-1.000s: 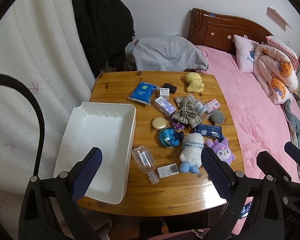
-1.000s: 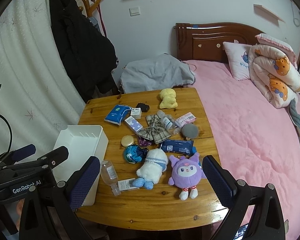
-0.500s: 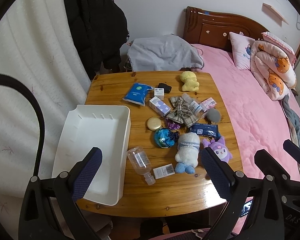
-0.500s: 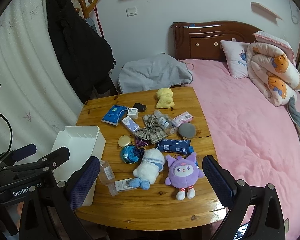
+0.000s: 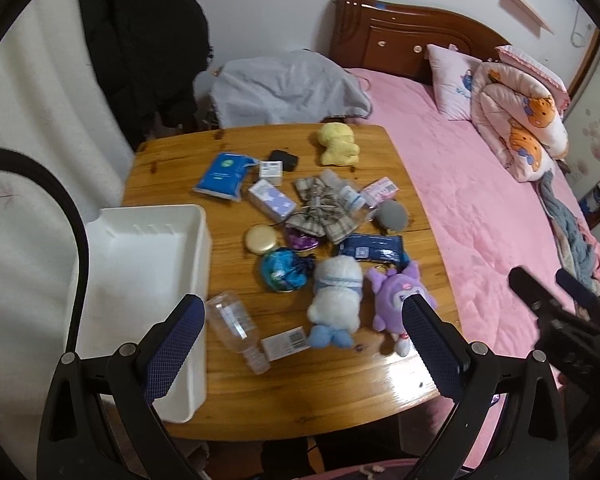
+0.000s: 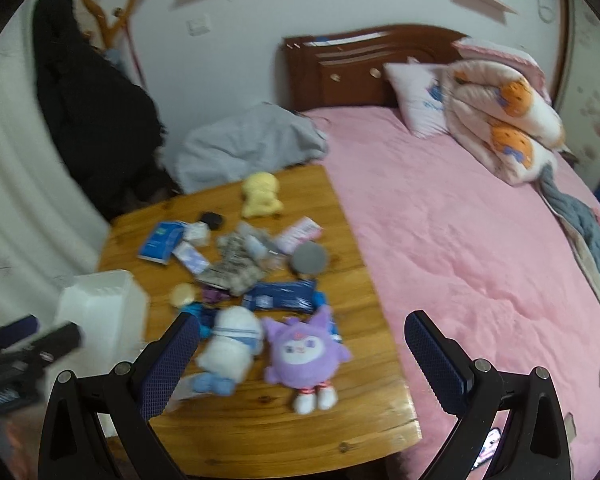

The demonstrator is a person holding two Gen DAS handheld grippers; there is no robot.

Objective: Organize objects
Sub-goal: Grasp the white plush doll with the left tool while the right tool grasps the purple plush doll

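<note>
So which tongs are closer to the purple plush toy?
Right. The right tongs hang open just above the purple plush toy, which sits between their fingers in that view. The left tongs hover open more toward the clear bottle, left of it.

A: Where does the left wrist camera look from?

B: From above the near edge of the desk [image 5: 260, 408], facing the headboard [image 5: 404, 40] at 1 o'clock. The white bin [image 5: 148, 264] sits at 9 o'clock, the bed [image 5: 480, 208] at 3 o'clock.

A: And the right wrist camera?

B: Further right and a bit lower, tilted toward the bed [image 6: 440, 220]. The desk [image 6: 260, 412] fills its 7 to 10 o'clock part, and it is blurred.

A: What do they share?

B: The desk top, the purple plush [image 5: 396, 296] [image 6: 300, 352], the white plush [image 5: 336, 300] [image 6: 232, 344], the bin [image 6: 100, 304] and the headboard [image 6: 352, 68]. Each sees the other claw at its edge: the right claw [image 5: 556, 292] at 3 o'clock, the left claw [image 6: 40, 334] at 9 o'clock.
</note>
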